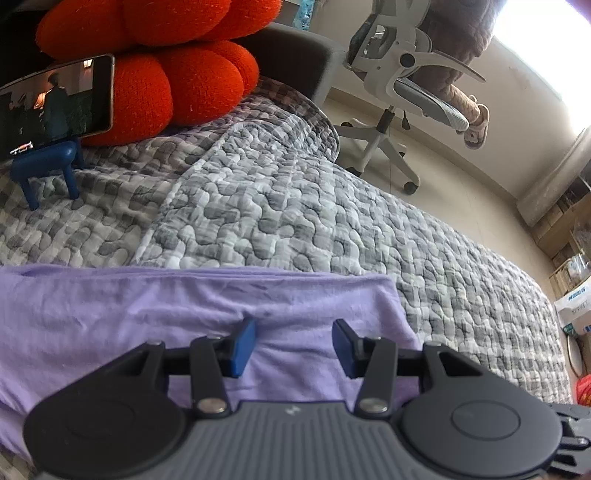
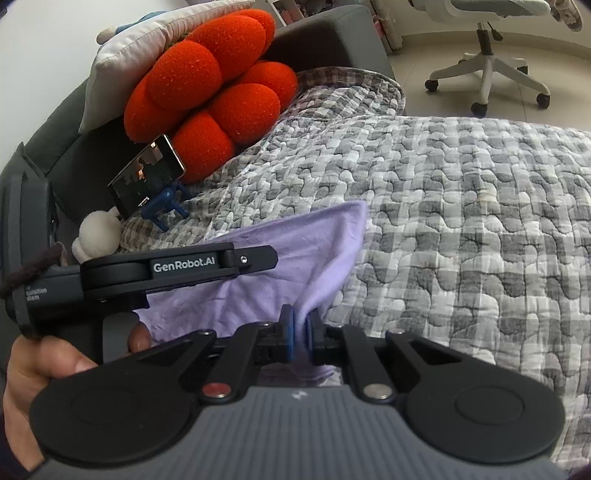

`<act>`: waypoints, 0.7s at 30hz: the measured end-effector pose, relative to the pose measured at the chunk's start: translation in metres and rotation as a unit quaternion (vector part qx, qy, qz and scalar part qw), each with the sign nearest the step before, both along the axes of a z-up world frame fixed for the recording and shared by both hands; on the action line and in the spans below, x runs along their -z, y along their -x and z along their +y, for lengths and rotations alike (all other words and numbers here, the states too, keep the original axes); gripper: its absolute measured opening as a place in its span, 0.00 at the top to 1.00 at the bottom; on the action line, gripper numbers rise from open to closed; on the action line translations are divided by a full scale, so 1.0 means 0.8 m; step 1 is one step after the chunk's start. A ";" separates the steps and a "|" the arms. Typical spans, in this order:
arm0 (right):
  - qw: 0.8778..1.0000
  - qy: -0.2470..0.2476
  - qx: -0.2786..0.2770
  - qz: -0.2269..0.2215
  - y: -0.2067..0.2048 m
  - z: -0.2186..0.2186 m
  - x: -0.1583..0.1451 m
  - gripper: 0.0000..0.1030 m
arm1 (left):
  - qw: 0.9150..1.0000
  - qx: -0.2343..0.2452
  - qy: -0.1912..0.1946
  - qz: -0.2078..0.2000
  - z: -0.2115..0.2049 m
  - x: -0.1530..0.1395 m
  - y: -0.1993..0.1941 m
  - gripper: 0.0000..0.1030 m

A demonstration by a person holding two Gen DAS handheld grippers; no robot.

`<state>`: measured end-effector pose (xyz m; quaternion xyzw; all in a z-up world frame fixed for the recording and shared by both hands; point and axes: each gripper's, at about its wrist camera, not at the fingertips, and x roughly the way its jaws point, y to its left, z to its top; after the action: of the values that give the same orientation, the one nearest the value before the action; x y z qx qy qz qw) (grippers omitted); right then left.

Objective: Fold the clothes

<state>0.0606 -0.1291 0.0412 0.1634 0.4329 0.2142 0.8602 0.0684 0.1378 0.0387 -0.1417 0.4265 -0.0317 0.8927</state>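
Grey-and-white quilted bedspread (image 1: 332, 206) covers the bed and carries every item noted. Lilac garment (image 1: 155, 317) lies spread on the near part of the bedspread, its far edge folded into a straight doubled hem in the left wrist view; in the right wrist view one portion of it is lifted off the bed and drawn into taut pleats running down to the right tongs. Red knotted cushion (image 2: 218, 85) rests at the head of the bed against a dark grey headboard (image 2: 332, 33), with a pale pillow (image 2: 147, 40) behind it. White office chair (image 1: 399, 88) stands on the floor beyond the bed. Phone (image 1: 55, 103) with a lit screen leans against the cushion on a small blue stand (image 1: 48, 166). Small white plush toy (image 2: 98, 232) sits near the stand. Left tongs (image 1: 293, 347) hover just over the garment with blue pads well apart and nothing between them; whether the tips touch the cloth cannot be told. Right tongs (image 2: 300, 332) are clamped on a bunched fold of the garment, pads nearly together. A hand (image 2: 40, 369) grips the left device's handle in the right wrist view.
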 end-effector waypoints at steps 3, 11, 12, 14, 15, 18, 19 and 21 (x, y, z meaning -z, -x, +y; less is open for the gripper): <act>1.000 0.007 -0.002 -0.010 0.002 0.002 -0.003 0.90 | 1.000 -0.003 0.005 -0.001 0.002 -0.001 0.000 0.54; 0.999 0.026 -0.014 -0.034 0.005 0.017 -0.010 0.90 | 0.999 -0.018 0.029 -0.010 0.017 -0.008 0.004 0.54; 0.999 0.027 -0.014 -0.036 0.005 0.018 -0.010 0.90 | 0.999 -0.020 0.032 -0.008 0.019 -0.008 0.004 0.54; 0.999 0.033 -0.014 -0.039 0.006 0.020 -0.011 0.90 | 0.999 -0.022 0.037 -0.005 0.021 -0.007 0.004 0.54; 0.998 0.036 -0.014 -0.040 0.007 0.021 -0.011 0.90 | 0.999 -0.023 0.038 -0.006 0.022 -0.008 0.004 0.54; 0.998 0.046 -0.016 -0.045 0.008 0.027 -0.012 0.90 | 0.999 -0.026 0.039 -0.013 0.024 -0.012 0.005 0.54; 0.998 0.048 -0.017 -0.047 0.008 0.029 -0.012 0.90 | 0.999 -0.028 0.039 -0.016 0.025 -0.014 0.006 0.54; 0.997 0.052 -0.019 -0.051 0.009 0.034 -0.012 0.90 | 0.998 -0.027 0.045 -0.024 0.027 -0.016 0.007 0.53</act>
<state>0.0533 -0.1019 0.0510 0.0988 0.4021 0.2155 0.8843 0.0628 0.1591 0.0518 -0.1921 0.3993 -0.0298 0.8960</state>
